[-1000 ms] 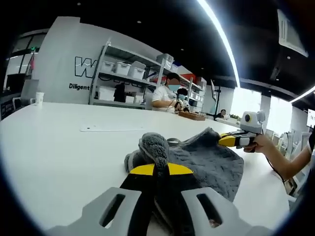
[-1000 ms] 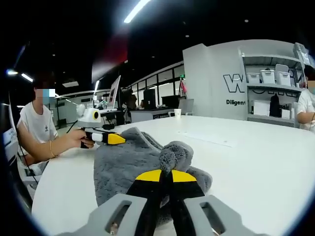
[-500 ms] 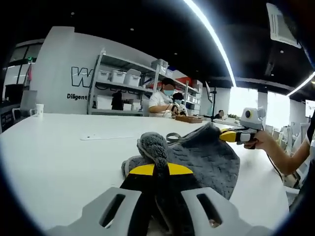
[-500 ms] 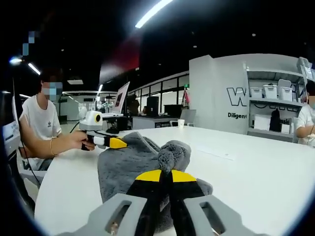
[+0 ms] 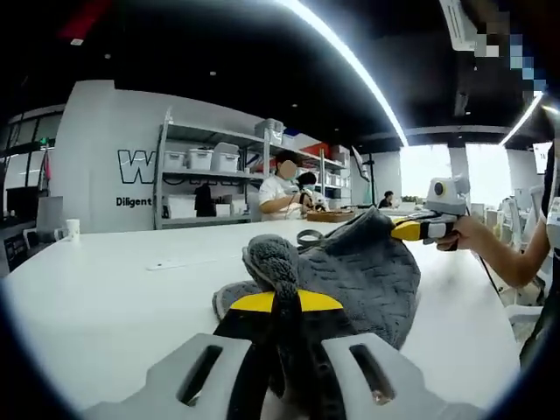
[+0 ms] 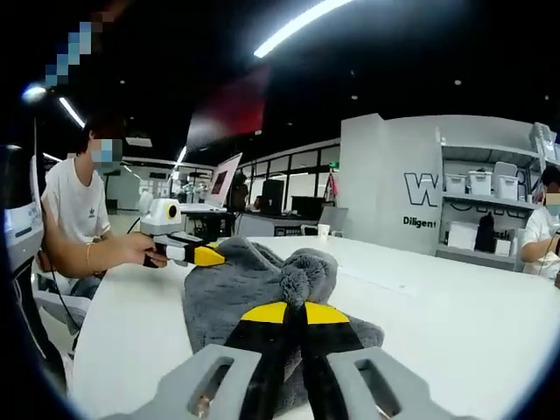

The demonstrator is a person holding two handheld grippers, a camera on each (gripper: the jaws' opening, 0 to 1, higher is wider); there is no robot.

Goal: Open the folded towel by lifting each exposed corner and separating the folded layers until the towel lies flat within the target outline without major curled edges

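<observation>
Because the layers must part, each hand-held gripper pinches a corner of the grey towel: left hand-held gripper and right hand-held gripper clamped, cloth raised between them above the counter.

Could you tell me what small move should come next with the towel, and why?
Probably draw the two corners apart: the left gripper and right gripper each pinch a bunched corner of the grey towel, which hangs slack between them above the white table.
</observation>
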